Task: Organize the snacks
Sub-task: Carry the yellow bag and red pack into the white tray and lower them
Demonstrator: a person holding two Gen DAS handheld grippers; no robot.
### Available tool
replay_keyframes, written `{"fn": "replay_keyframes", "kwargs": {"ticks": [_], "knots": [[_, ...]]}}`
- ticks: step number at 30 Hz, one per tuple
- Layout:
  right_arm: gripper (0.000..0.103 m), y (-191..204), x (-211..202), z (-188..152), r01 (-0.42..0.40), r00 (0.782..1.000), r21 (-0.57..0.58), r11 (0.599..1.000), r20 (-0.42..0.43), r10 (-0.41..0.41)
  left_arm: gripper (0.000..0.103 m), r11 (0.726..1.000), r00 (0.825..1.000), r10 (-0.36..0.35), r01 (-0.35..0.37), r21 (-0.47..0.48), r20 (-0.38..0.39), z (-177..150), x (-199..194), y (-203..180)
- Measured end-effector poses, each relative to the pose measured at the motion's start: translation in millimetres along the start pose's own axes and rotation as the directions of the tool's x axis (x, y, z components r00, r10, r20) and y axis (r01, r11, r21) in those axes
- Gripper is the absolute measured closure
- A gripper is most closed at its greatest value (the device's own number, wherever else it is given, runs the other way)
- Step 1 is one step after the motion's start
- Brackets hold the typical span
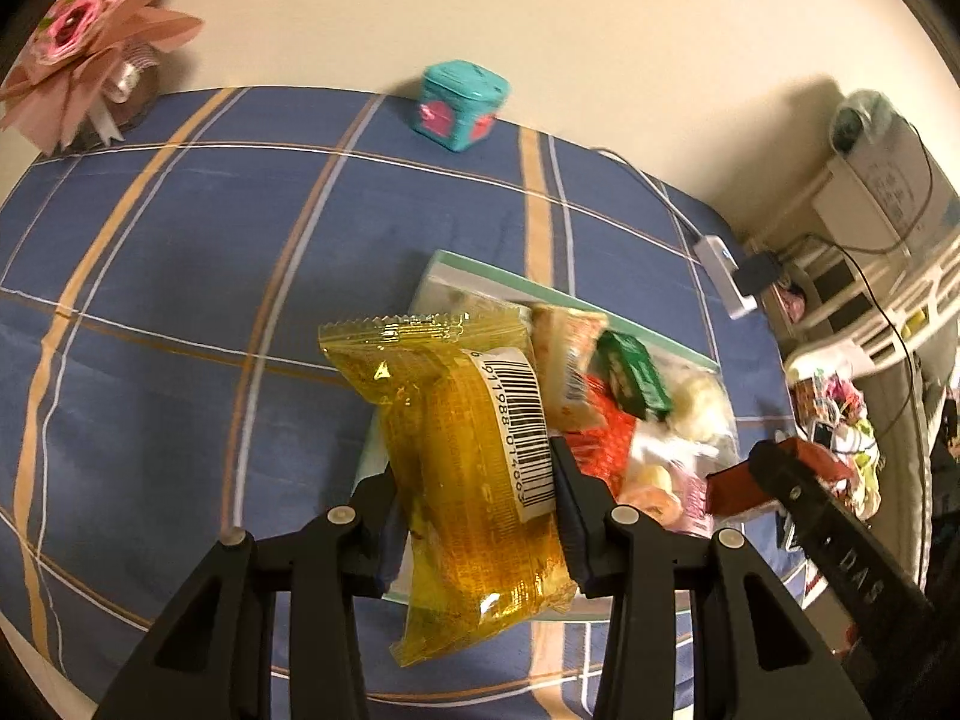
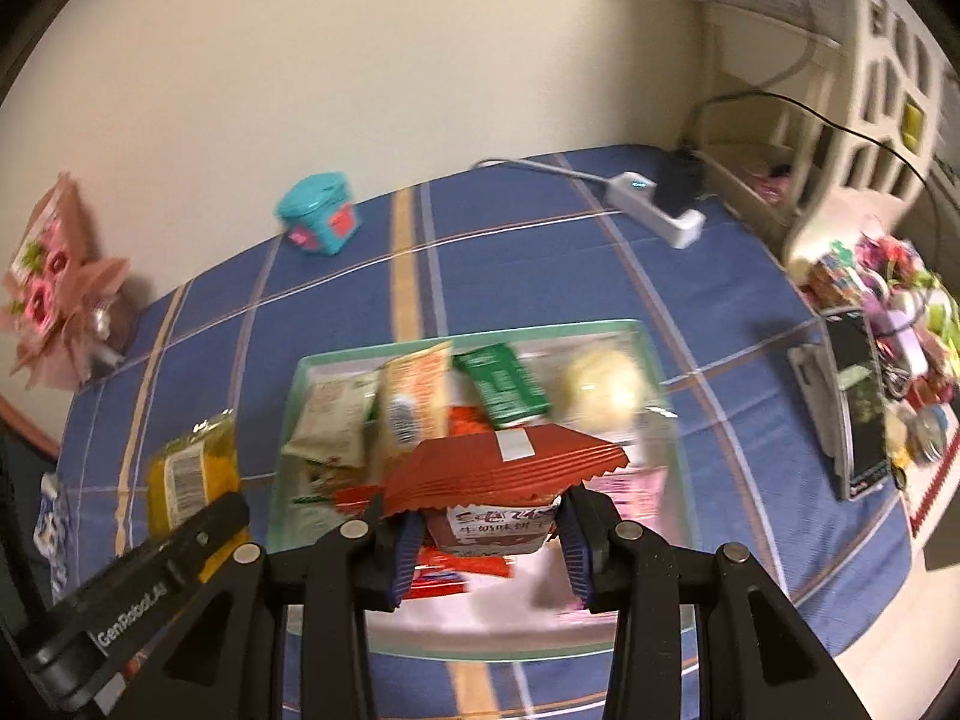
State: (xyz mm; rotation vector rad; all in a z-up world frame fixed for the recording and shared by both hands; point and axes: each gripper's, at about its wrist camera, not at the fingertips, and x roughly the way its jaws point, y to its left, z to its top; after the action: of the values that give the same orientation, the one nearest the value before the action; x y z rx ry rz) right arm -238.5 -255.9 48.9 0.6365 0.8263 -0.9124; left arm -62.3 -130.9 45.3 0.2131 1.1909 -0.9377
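My left gripper (image 1: 477, 516) is shut on a yellow snack packet (image 1: 474, 456) with a barcode label, held above the near left corner of a clear tray (image 1: 456, 267). The same yellow packet (image 2: 189, 474) shows at the left in the right wrist view. My right gripper (image 2: 486, 534) is shut on a red snack packet (image 2: 510, 468) with a white label, held over the clear tray (image 2: 480, 333). The red packet (image 1: 774, 471) and the right gripper appear at the right edge of the left wrist view. Several snacks lie in the tray, among them a green packet (image 2: 501, 384) and an orange packet (image 2: 414, 402).
A blue plaid cloth (image 1: 180, 300) covers the table. A teal box (image 1: 462, 105) stands at the far edge by the wall, a pink flower bouquet (image 1: 90, 30) at the far left. A white power strip (image 2: 657, 207) lies far right, beside a phone (image 2: 858, 402) and a pile of colourful items (image 2: 894, 282).
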Motion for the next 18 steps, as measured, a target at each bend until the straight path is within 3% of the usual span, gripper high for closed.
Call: {"fn": "replay_keyframes", "kwargs": {"ticks": [8,18], "knots": [[0.061,-32.1,-3.9,2.5,0.019,1.000,0.060,0.998,0.002,-0.019,0.059,0.998,1.000,0.008,-0.006,0.065,-0.028,-7.5,10.2,-22.0],[0.061,-18.2,13.4,-2.6,-0.014,0.998,0.022,1.000,-0.059,0.015,0.059,0.999,0.997,0.039,-0.041,-0.029,-0.069,-3.8,24.5,13.7]]}}
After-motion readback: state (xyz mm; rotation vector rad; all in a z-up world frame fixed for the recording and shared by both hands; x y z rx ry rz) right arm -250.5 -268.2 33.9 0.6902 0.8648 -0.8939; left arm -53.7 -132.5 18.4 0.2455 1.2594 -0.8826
